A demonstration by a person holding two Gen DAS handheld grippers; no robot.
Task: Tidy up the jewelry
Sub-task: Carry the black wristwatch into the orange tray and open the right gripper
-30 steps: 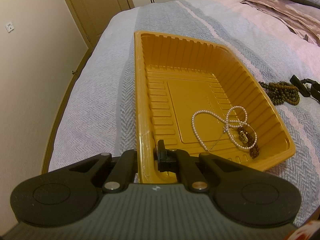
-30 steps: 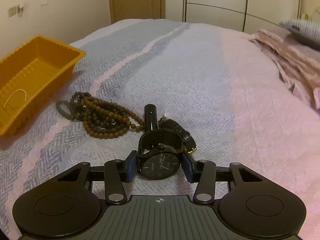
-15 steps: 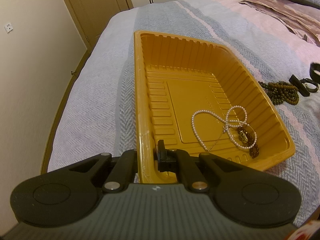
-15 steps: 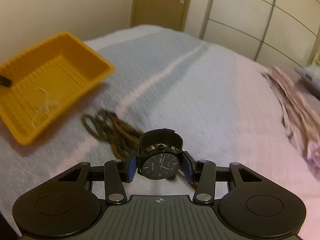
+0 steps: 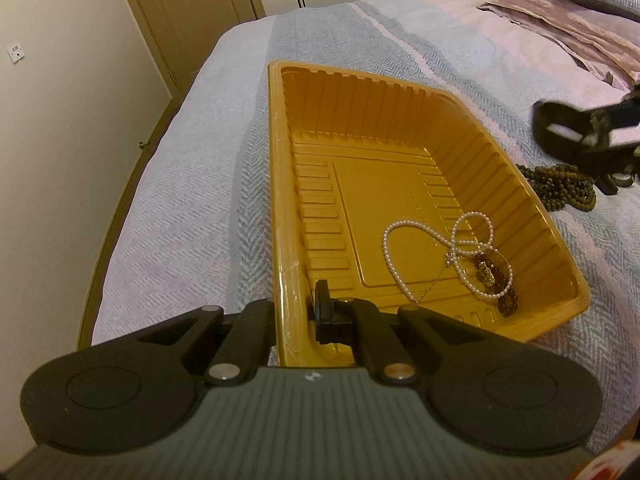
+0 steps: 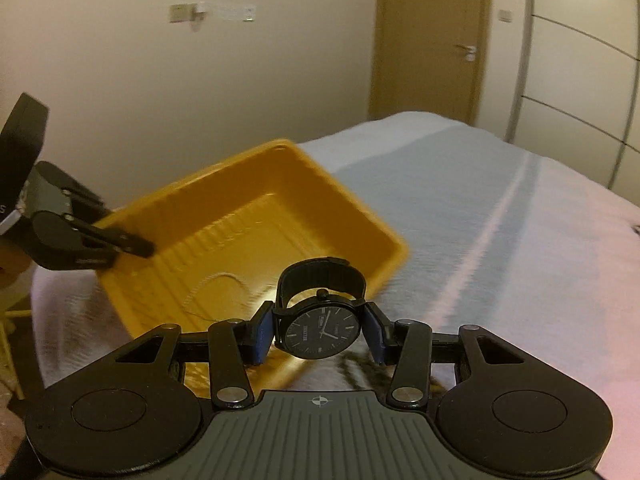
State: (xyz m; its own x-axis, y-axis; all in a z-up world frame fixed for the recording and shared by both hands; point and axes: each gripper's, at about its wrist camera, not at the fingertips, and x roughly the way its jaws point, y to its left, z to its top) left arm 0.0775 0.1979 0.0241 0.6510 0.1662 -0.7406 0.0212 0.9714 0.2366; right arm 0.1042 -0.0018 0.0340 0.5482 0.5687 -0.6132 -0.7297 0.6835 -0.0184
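An orange plastic tray (image 5: 280,184) lies on the bed. My left gripper (image 5: 296,312) is shut on the tray's near left rim. Inside the tray lie a white pearl necklace (image 5: 424,240) and a dark bead bracelet with a gold charm (image 5: 496,280). My right gripper (image 6: 320,330) is shut on a black wristwatch (image 6: 320,330) and holds it in the air near the tray's right edge (image 6: 360,208). The watch also shows blurred in the left wrist view (image 5: 568,136). A brown bead necklace (image 5: 560,186) lies on the bed right of the tray.
The bed has a grey and pink herringbone cover (image 5: 192,208). A folded pink blanket and pillow (image 5: 560,20) lie at the far right. A wall and a wooden door (image 6: 428,40) stand behind the bed. The bed's left edge (image 5: 116,220) drops off beside the tray.
My right gripper has lifted the watch off the bed and carried it left toward the tray. The left gripper has kept its hold on the tray rim.
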